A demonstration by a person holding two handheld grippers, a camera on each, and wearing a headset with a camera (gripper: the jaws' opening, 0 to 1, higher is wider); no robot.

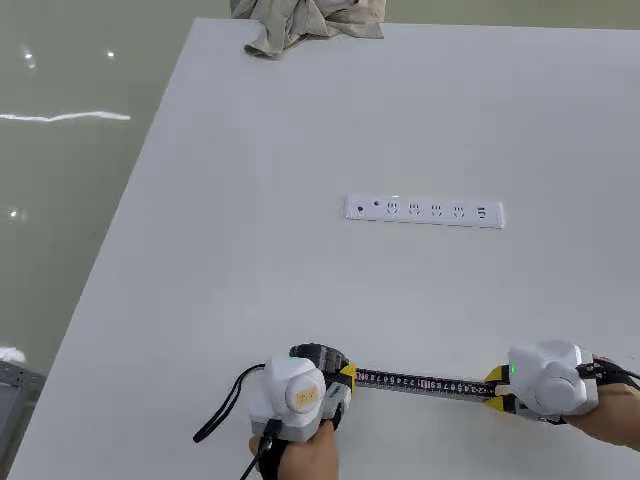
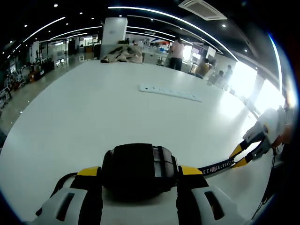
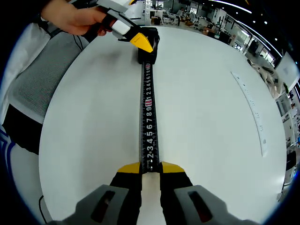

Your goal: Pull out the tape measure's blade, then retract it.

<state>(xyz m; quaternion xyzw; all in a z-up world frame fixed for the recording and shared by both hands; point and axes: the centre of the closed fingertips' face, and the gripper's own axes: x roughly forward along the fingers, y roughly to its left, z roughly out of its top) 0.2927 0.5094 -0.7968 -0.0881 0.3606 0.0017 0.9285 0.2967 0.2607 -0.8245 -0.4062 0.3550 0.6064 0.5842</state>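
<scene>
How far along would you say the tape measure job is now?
Done: blade pulled out, stretching across the table. In hand: left gripper clamps the case, right gripper pinches the blade's tip. Left: retracting the blade.

We are looking at a smooth, matt white table (image 1: 300, 150) that is carrying a white plastic power strip (image 1: 424, 211) and a crumpled, soft beige cloth (image 1: 300, 22), while the pale floor (image 1: 70, 150) beside it is shining glossily and mirroring the lights. We are finding the tape measure (image 1: 318, 357) cased in dull black ribbed plastic, its blade (image 3: 149, 117) showing as a thin black strip with a faint sheen, and the left gripper (image 2: 139, 171) and right gripper (image 3: 150, 168) are showing smooth white plastic shells with matt yellow jaw tips
</scene>
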